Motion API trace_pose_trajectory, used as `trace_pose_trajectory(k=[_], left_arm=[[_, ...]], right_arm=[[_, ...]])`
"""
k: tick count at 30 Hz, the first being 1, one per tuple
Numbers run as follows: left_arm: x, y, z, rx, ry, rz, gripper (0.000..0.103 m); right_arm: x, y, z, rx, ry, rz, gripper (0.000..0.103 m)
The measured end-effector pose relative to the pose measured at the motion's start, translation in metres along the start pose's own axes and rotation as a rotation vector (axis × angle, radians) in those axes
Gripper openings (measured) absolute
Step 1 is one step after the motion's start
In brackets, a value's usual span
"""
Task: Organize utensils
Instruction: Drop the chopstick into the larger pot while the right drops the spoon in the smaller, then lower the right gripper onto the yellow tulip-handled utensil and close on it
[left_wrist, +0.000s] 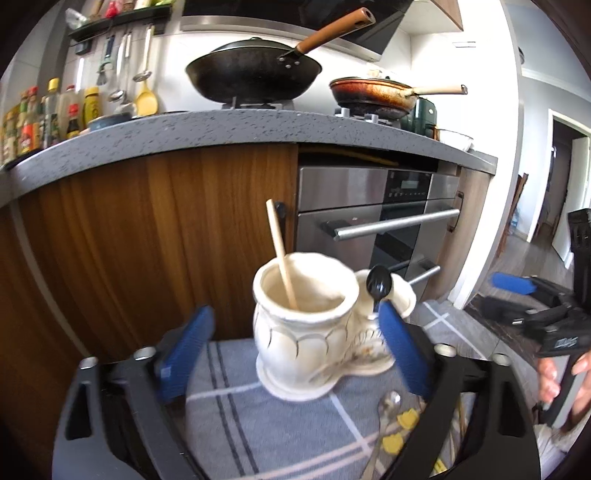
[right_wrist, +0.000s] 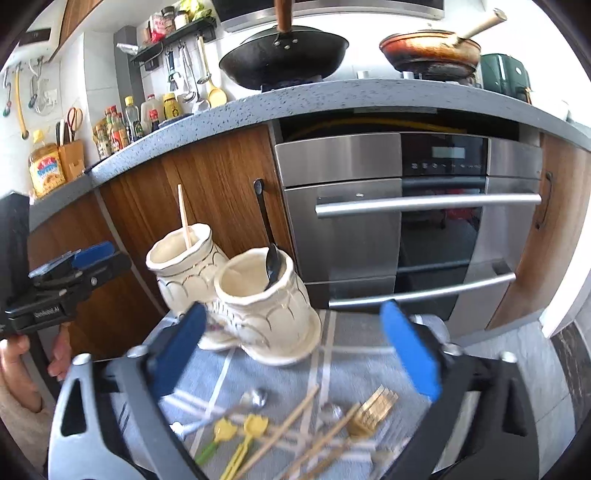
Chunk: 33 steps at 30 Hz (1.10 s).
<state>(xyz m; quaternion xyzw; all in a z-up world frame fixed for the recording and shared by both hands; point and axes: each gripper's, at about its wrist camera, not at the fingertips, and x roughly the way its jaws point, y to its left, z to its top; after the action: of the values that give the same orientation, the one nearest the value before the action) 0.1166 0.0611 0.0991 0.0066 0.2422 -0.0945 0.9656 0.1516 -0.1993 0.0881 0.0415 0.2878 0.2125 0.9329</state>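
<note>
Two cream ceramic holders joined on one base, standing upright on a blue-grey checked cloth (right_wrist: 334, 343) spread over the desk. In the left holder (left_wrist: 301, 317) a single wooden chopstick (left_wrist: 281, 254), leaning against the rim. In the right holder (right_wrist: 264, 306) a black spoon (right_wrist: 272, 264), bowl down in the right wrist view.

Left claw (left_wrist: 295, 350) spread wide, blue pads on either side of the holders, nothing gripped; right pad (left_wrist: 400, 354) just beside the base, contact not clear. Also visible from the other camera at the far left, held by a hand (right_wrist: 14, 354).

Right claw (right_wrist: 295, 350) likewise wide open and empty, hanging above the cloth just in front of the holders.

Loose on the cloth near the camera: a metal spoon (right_wrist: 255, 400), yellow-topped picks (right_wrist: 255, 426), several wooden chopsticks (right_wrist: 295, 421), a gold fork (right_wrist: 373, 410), all in a crossed heap, partly blurred.

Behind: wooden cabinet door (right_wrist: 207, 177), steel oven (right_wrist: 406, 210), black wok (right_wrist: 284, 55) and a browned pan (right_wrist: 430, 48) on the stove.
</note>
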Motion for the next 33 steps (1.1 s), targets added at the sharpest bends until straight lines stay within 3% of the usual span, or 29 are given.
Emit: trace_pose_trajectory(k=[8, 15, 22, 28, 33], left_arm=[[-0.013, -0.004, -0.04, -0.012, 0.043, 0.089, 0.098], [-0.007, -0.016, -0.078, -0.019, 0.123, 0.027, 0.098], [0.001, -0.026, -0.104, -0.001, 0.175, -0.023, 0.098], [0.004, -0.029, -0.113, 0.046, 0.179, -0.005, 0.098], [0.005, -0.031, -0.118, 0.069, 0.177, -0.012, 0.098]], right_arm=[[-0.033, -0.036, -0.032, 0.022, 0.057, -0.112, 0.098], [-0.03, -0.059, -0.075, 0.003, 0.164, -0.196, 0.097], [-0.024, -0.045, -0.103, -0.019, 0.224, -0.17, 0.097], [-0.009, -0.003, -0.11, -0.063, 0.275, -0.067, 0.097], [0.013, 0.03, -0.108, -0.108, 0.331, -0.044, 0.095]])
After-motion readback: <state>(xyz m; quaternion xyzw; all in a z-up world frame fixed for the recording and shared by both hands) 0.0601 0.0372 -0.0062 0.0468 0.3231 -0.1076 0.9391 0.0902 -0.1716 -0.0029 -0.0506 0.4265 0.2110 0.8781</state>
